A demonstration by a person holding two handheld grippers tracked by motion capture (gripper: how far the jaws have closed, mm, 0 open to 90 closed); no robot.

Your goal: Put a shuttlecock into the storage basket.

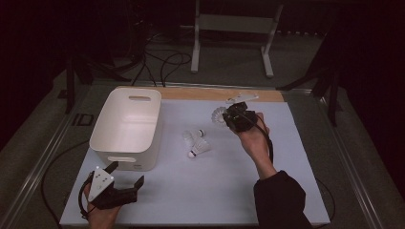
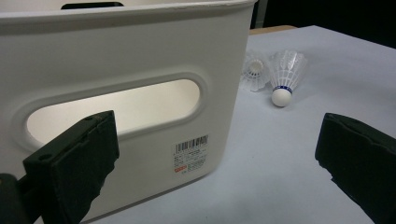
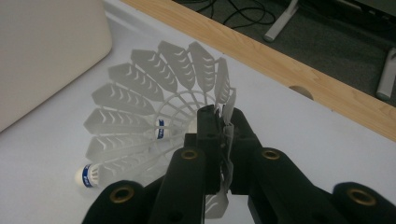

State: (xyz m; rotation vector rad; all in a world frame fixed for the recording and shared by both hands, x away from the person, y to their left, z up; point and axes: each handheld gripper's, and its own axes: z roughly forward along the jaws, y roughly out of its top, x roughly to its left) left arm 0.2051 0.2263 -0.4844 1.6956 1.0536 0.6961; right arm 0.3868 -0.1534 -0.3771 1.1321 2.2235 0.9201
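Between the right tool's [image 3: 219, 135] jaws sits one shuttlecock [image 3: 154, 116], pinched by the edge of its white skirt; jaws pressed nearly together on the feathers. It hangs off the tool tip above the surface [image 1: 215, 191], not resting on it. Its long axis runs roughly in line with the tool: skirt flares at the jaws, cork end points away and slightly down, toward the bin side.

Key relation for the next move, my read: white bin [image 1: 126, 126] lies well off to that tool's left in the high view, across the two loose shuttlecocks [image 1: 196, 143] lying on the surface between tool and bin. Right hand [image 1: 253, 138] carries the load, so it has to cross over them to reach the bin opening.

Left tool [image 1: 126, 181] is spread wide, nothing between the jaws. It sits just off the bin's near wall, pointing at the handle slot [image 2: 116, 109]; the loose pair lie ahead and to its right. It is nearer the bin, but empty.

Risk: the grip is on thin skirt only, so the shuttlecock could swivel or slip.
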